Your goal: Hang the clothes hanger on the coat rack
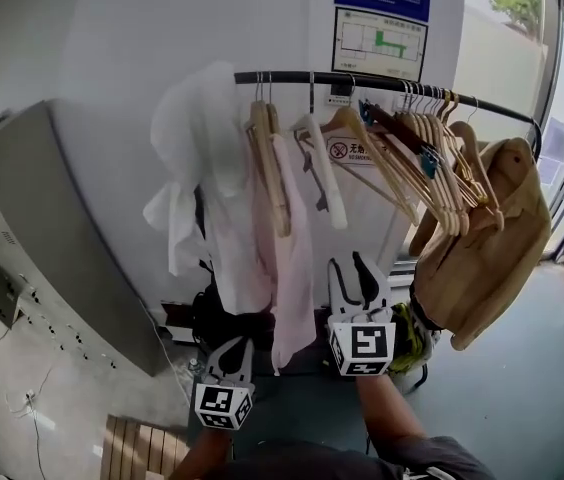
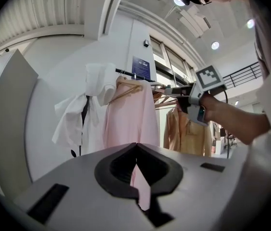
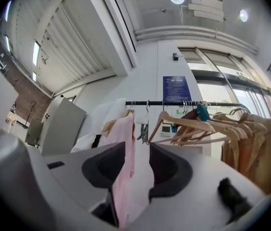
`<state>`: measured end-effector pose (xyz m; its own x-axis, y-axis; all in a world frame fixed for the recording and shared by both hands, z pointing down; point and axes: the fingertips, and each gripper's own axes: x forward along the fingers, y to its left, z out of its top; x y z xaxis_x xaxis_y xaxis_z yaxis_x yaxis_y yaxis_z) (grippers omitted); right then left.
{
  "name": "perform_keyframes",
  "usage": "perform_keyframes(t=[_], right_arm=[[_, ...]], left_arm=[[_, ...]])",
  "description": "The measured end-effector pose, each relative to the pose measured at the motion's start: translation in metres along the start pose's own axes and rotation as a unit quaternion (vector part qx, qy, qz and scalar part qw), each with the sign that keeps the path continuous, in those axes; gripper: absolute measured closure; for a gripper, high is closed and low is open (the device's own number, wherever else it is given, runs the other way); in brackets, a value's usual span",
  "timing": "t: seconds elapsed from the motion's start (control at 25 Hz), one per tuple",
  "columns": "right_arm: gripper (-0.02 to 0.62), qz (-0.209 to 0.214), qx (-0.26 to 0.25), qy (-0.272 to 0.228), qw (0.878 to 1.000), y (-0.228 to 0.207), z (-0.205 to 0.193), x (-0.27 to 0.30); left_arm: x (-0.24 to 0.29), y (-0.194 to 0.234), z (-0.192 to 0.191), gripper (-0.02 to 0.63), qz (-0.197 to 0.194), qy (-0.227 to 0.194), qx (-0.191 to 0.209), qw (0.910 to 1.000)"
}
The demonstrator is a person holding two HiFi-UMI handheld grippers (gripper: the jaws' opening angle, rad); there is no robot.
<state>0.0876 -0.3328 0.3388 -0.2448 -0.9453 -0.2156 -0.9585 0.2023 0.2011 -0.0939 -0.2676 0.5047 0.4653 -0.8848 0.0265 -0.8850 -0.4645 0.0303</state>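
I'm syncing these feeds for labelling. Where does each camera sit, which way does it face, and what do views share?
Head view: on the head, facing down at the coat rack; left gripper, right gripper, forearms show.
Left gripper view: rides that gripper, along shut jaws toward the pink garment; the right hand shows.
Right gripper view: rides that gripper, along open jaws toward wooden hangers.
Shared: pink garment, all three.
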Motion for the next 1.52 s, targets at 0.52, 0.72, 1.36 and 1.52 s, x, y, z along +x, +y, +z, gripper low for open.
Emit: perform_keyframes(t=[0.52,0.72,1.36,1.52], right_arm=[[0.580,0.011,0.019,0.112,0.994,0.020,-0.106,-0.115],[0.580,0.013,0.023,0.116,0.993,0.017,-0.110,-0.120],[0.580,0.000,0.042,0.112,0.993,-0.001,-0.113,-0.127],[0.580,-0.001,0.042,0.115,0.992,-0.003,-0.116,-0.132]], left_arm=[[0.006,-0.011,0.018,0.597,0.006,-0.018,0.017,0.9997],[0.005,-0.017,0.020,0.597,0.009,-0.019,0.021,0.9996],[0.009,-0.041,0.020,0.597,0.002,-0.021,0.029,0.9994],[0.009,-0.047,0.018,0.597,-0.001,-0.020,0.028,0.9994]])
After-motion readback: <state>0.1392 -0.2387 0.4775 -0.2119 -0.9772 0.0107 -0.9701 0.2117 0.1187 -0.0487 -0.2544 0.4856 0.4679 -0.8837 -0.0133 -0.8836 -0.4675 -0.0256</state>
